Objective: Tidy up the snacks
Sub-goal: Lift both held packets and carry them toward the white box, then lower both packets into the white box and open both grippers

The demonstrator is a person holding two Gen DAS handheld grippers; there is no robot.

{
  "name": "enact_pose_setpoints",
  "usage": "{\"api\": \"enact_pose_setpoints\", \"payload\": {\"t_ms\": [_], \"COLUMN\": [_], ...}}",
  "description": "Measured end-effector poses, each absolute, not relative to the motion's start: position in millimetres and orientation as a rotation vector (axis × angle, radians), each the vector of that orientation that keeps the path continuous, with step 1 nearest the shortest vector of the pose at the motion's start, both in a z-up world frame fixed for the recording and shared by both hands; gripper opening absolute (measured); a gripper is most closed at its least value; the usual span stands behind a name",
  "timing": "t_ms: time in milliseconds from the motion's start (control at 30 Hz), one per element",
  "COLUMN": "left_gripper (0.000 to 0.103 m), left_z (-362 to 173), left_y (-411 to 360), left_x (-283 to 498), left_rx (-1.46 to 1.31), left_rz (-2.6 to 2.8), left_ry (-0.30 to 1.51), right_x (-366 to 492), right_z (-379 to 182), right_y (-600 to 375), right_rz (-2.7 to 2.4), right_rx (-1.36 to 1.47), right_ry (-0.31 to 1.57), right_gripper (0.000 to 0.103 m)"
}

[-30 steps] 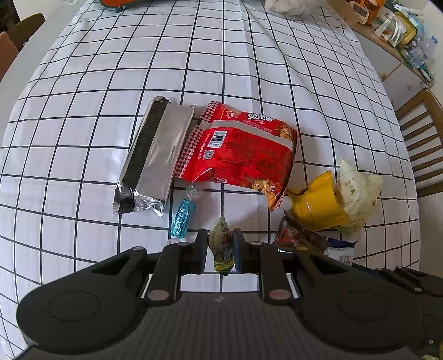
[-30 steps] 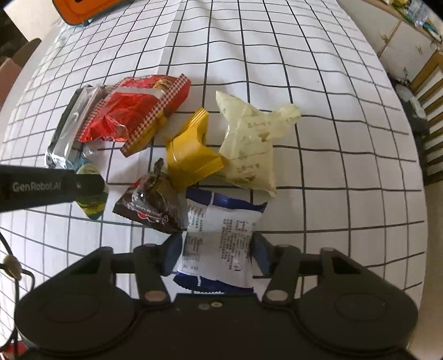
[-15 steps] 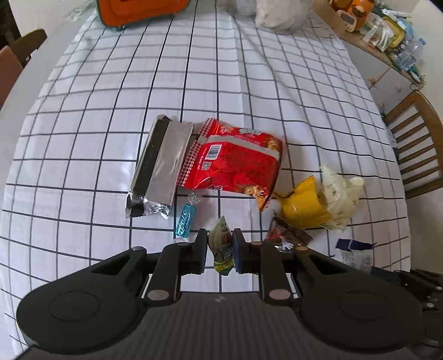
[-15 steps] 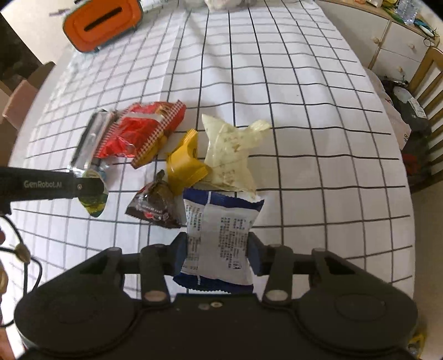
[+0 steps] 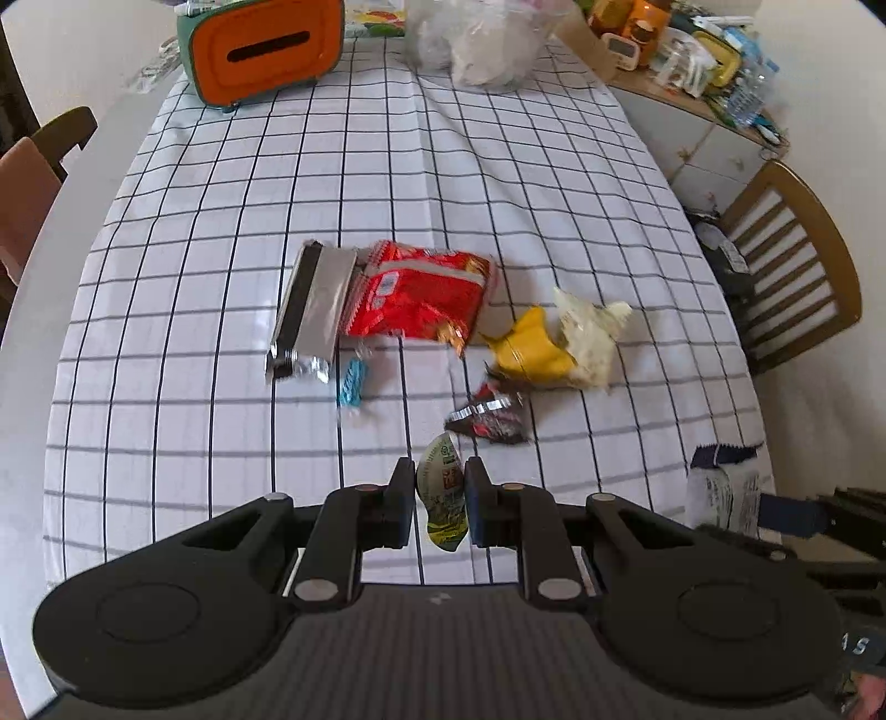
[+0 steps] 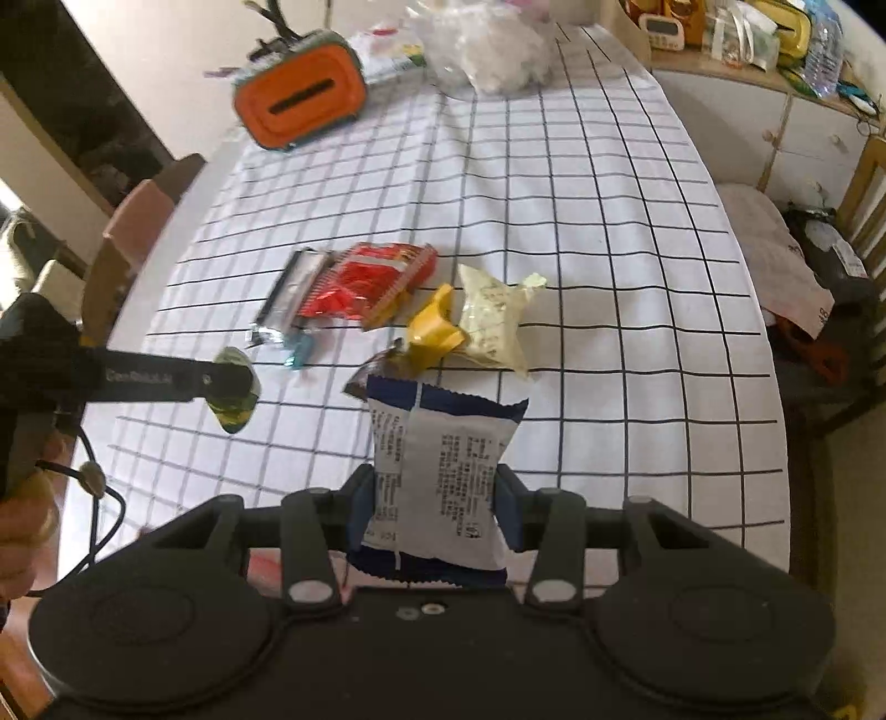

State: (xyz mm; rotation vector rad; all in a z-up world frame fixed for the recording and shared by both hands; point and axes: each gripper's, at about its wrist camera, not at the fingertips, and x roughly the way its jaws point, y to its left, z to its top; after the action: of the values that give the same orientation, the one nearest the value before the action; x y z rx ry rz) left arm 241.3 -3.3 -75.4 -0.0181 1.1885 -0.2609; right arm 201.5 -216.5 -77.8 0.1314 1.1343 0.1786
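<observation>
I am holding both packets higher above the checked tablecloth (image 5: pixel 221 277) than a second ago: the cloth is looking much farther off, and the orange box (image 5: pixel 266 50) at the far end, then cut off by the frame, is now showing whole at 11 o'clock.

My left gripper (image 5: pixel 440 495) is staying clamped on the small green sachet (image 5: pixel 443 493), its fingers pressing each side as before. My right gripper (image 6: pixel 434 507) is staying clamped on the blue-and-white packet (image 6: pixel 440 476), which is standing upright between the fingers and now hiding most of the dark brown wrapper (image 5: pixel 490 418) in the right wrist view.

The remaining snacks are lying where they were, in the middle of the cloth: the silver pack (image 5: pixel 313 310) at 11 o'clock touching the red bag (image 5: pixel 421 302), the little blue candy (image 5: pixel 353 382) just below them, the yellow packet (image 5: pixel 529 349) against the pale packet (image 5: pixel 590 338) at 1 o'clock.

In the left wrist view the blue-and-white packet is hanging at 3 o'clock, off the table edge. A wooden chair (image 5: pixel 797 266) is standing at 2 o'clock.
</observation>
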Motion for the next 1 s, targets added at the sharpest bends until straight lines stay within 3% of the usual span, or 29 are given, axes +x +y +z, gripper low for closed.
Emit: {"api": "enact_pose_setpoints", "payload": {"t_ms": [500,1000], "left_gripper": [0.018,0.018], "left_z": [-60.5,-106.6], "left_y": [0.8,-25.2], "left_x": [152.9,111.6], "left_rx": [0.006,0.081], "left_rz": [-0.315,-0.327], "left_ry": [1.199,1.333], "right_x": [140.4,99.5], "right_z": [-58.3,-98.2], "right_y": [-209.6,-190.1], "right_rz": [0.301,0.377], "right_rx": [0.083,-0.016], "right_ry": [1.119,1.234], "right_gripper": [0.044,0.044]}}
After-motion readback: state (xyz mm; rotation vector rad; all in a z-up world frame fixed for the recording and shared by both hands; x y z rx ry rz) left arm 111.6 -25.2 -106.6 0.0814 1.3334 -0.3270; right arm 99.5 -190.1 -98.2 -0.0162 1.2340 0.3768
